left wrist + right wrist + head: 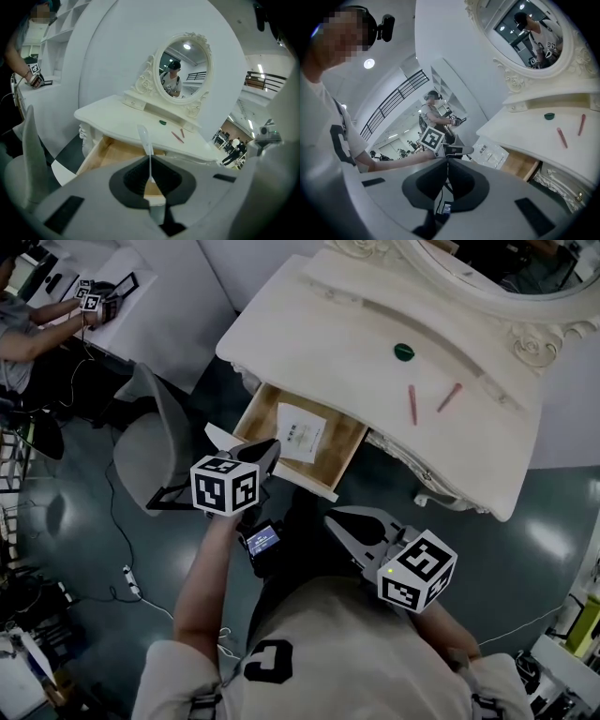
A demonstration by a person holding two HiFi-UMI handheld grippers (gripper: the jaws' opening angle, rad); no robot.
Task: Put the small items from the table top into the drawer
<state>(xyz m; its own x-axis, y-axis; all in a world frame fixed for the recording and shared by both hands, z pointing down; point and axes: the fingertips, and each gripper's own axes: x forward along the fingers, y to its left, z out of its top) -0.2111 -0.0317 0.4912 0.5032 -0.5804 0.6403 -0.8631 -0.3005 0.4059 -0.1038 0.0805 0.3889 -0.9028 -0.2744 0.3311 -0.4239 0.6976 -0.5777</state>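
A white dressing table [319, 343] carries a small green item [403, 352] and two pink sticks [412, 404] [449, 397]. Below its front edge the wooden drawer [265, 411] stands pulled out, with a white packet [301, 432] lying inside. My left gripper [266, 454] hovers just in front of the drawer. It is shut on a thin white spoon [145, 137] that sticks out past the jaws toward the table. My right gripper [341, 527] hangs lower, near my body and clear of the table. Its jaws are shut and hold nothing [447, 159].
A grey chair [155, 432] stands left of the drawer. The oval mirror [487, 268] rises at the table's back. A second person sits at a white desk [141, 306] at the far upper left. Cables [127, 554] trail over the dark floor.
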